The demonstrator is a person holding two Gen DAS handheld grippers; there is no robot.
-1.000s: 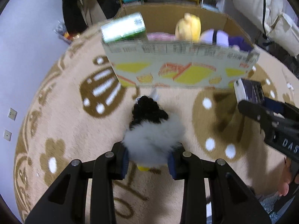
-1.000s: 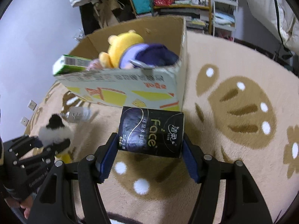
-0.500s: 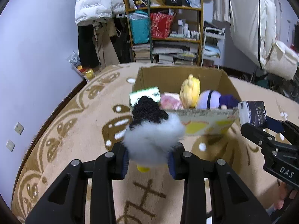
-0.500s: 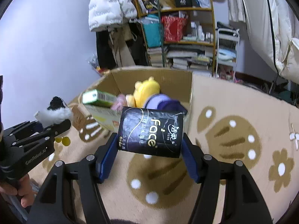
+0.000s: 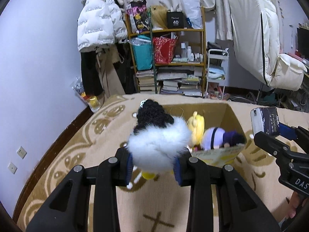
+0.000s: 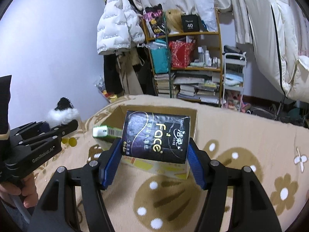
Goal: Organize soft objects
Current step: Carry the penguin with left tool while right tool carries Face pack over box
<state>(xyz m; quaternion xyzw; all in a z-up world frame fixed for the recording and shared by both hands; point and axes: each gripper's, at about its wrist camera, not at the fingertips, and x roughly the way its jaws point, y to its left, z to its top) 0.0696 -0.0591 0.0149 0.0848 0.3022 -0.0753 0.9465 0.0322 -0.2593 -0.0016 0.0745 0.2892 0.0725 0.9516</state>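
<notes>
- The cardboard box (image 5: 229,114) is open on top, but a yellow plush (image 5: 197,127) and a purple plush (image 5: 222,137) fill its right side.
- A green carton (image 6: 106,132) takes the left corner.
- The rug (image 6: 241,135) right of the box is bare; a bookshelf (image 6: 193,61) crowds the wall behind.

a lived-in bedroom at home: patterned rug (image 5: 81,150) underfoot, crammed shelf (image 5: 173,61) at centre back, puffer jacket (image 5: 98,17) hung upper left, bedding (image 5: 256,38) upper right.
</notes>
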